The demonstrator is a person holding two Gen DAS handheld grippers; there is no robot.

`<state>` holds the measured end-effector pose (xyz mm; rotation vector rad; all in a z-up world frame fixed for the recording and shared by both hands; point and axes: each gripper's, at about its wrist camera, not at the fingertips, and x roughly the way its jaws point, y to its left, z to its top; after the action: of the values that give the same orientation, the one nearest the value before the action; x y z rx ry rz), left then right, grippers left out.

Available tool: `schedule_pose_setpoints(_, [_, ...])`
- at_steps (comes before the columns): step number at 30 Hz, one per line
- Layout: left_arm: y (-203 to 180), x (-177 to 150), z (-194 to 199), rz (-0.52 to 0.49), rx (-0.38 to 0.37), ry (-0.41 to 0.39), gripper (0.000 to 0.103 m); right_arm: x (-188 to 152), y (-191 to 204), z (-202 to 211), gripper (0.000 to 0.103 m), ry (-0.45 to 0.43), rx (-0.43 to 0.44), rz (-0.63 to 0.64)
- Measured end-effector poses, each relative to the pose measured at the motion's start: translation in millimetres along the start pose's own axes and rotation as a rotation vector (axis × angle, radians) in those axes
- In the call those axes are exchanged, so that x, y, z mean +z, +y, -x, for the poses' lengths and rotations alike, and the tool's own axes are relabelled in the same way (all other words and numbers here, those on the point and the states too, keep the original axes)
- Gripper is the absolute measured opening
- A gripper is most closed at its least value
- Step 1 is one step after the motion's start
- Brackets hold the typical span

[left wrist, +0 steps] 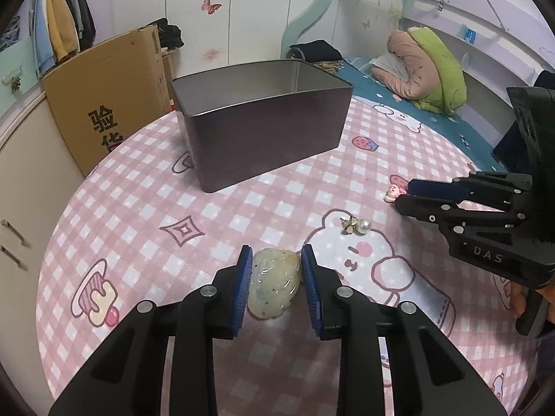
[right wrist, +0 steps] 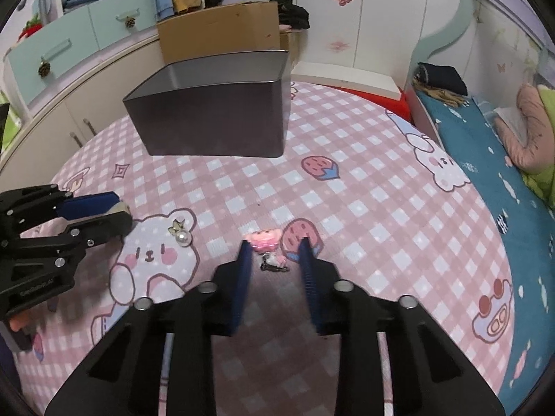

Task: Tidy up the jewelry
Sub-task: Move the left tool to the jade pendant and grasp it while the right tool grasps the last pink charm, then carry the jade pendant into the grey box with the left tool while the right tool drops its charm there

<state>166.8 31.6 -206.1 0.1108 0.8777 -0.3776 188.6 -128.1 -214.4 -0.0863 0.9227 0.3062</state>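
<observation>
The pale jade pendant [left wrist: 274, 282] is seen between the two blue pads of the left claw [left wrist: 275, 260], its long axis running along the fingers; both pads appear to lie against its flanks, so it is judged to be gripped, though it rests on the counter [left wrist: 222, 215] and is not yet lifted. The open tin box [left wrist: 263, 124] stands straight ahead of this claw, beyond the pendant and well apart from it, and the coming move is judged to turn on that forward line. A pearl earring [left wrist: 357, 226] lies just ahead of the left claw and a little to its right, untouched. The right claw [right wrist: 275, 246] is narrowed around a small pink charm [right wrist: 266, 239] (its dark clasp hangs nearer the palm), which sits at the fingertips, nearer the left pad; in the left wrist view the charm is seen pinched at the tips. For this claw the box lies ahead and to the left.
</observation>
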Motion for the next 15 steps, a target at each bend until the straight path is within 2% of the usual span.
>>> schedule_pose_setpoints(7, [0,5,11,0.006,-0.030,-0.027,0.027,2,1,6,0.016,-0.007,0.020,-0.009])
schedule_pose_setpoints(15, [-4,23,32,-0.004,-0.056,-0.087,0.027,20,-7,35,0.016,-0.078,0.034,-0.031])
